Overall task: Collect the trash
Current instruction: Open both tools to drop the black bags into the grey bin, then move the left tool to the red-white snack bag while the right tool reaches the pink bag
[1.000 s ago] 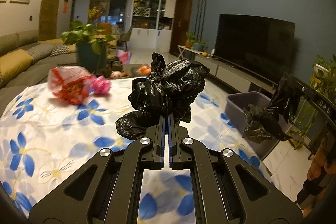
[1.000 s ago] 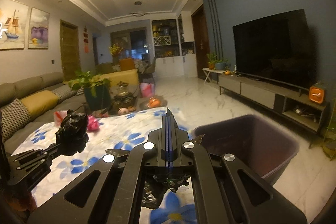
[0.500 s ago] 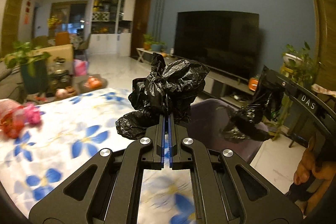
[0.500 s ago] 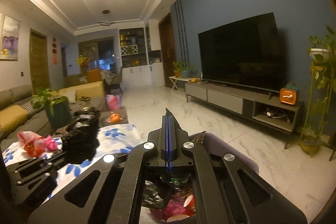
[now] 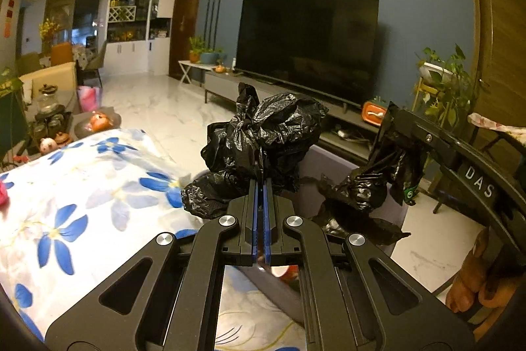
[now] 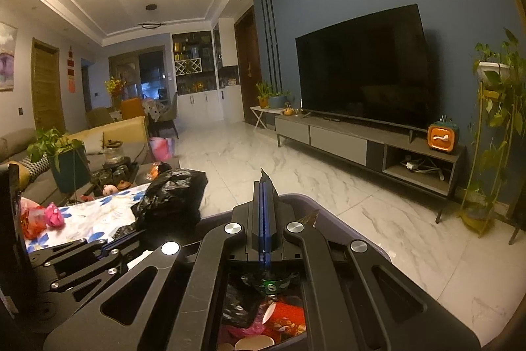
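Your left gripper (image 5: 262,186) is clamped on a crumpled black bag (image 5: 263,137), held above the near edge of the purple bin (image 5: 315,166). Your right gripper (image 5: 384,147), entering from the right, pinches a second wad of black plastic (image 5: 365,186) over the same bin. In the right wrist view the bin's rim (image 6: 305,199) lies under the closed jaws, with red and white litter (image 6: 279,324) inside. To the left, the floral tablecloth (image 5: 82,203) still carries a red and pink wrapper (image 6: 39,219). Beyond stand the television (image 6: 365,68), the low console (image 6: 361,143), an orange clock (image 6: 442,137) and a plant stand (image 6: 490,134).
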A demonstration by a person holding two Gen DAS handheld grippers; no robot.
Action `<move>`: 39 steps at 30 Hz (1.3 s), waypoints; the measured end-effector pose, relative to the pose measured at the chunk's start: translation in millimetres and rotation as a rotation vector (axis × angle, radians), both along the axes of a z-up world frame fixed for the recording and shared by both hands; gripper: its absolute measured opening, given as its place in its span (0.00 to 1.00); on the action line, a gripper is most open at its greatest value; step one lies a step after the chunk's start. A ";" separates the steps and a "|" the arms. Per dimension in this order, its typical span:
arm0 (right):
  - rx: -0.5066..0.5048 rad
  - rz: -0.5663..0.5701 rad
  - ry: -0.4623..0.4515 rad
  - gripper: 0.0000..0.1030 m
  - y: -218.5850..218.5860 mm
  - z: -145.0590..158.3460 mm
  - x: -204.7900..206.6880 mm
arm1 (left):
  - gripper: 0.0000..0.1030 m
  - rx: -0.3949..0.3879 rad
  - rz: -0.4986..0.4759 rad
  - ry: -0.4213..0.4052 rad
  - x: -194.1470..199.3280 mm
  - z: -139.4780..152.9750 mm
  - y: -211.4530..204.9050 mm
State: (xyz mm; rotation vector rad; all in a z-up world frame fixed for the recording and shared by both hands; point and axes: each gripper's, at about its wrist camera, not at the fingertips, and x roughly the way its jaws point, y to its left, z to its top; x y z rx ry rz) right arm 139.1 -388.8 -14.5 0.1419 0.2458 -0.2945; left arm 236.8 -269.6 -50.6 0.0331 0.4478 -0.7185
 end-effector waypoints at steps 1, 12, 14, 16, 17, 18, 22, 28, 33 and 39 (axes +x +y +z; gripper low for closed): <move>0.001 0.000 0.002 0.01 -0.3 -1.4 1.0 | 0.02 -0.003 -0.009 0.004 1.7 -1.8 -3.0; 0.048 0.012 0.008 0.02 -11.1 -9.0 8.9 | 0.03 -0.006 -0.042 0.049 11.3 -18.4 -20.5; 0.056 0.004 -0.004 0.29 -13.5 -8.8 7.6 | 0.07 -0.003 -0.045 0.063 13.1 -22.3 -22.2; 0.068 -0.013 -0.029 0.49 -14.5 -7.9 3.7 | 0.23 -0.010 -0.031 0.077 15.7 -24.4 -21.6; 0.076 -0.015 -0.039 0.51 -15.8 -7.2 1.9 | 0.37 -0.023 -0.034 0.095 17.2 -25.7 -20.3; 0.080 -0.013 -0.042 0.51 -15.5 -7.2 0.8 | 0.48 -0.031 -0.032 0.097 17.2 -26.2 -18.4; 0.081 -0.027 -0.047 0.57 -16.3 -5.7 -4.3 | 0.66 -0.055 0.010 0.089 16.5 -25.7 -9.2; 0.060 -0.025 -0.056 0.67 -2.8 -3.4 -13.2 | 0.75 -0.092 0.098 0.093 11.1 -21.9 16.0; 0.062 -0.029 -0.071 0.78 6.4 -0.9 -22.3 | 0.81 -0.080 0.254 0.080 2.3 -20.9 61.1; 0.078 0.003 -0.059 0.84 25.2 -4.3 -25.4 | 0.84 -0.028 0.443 0.037 -15.6 -20.3 128.4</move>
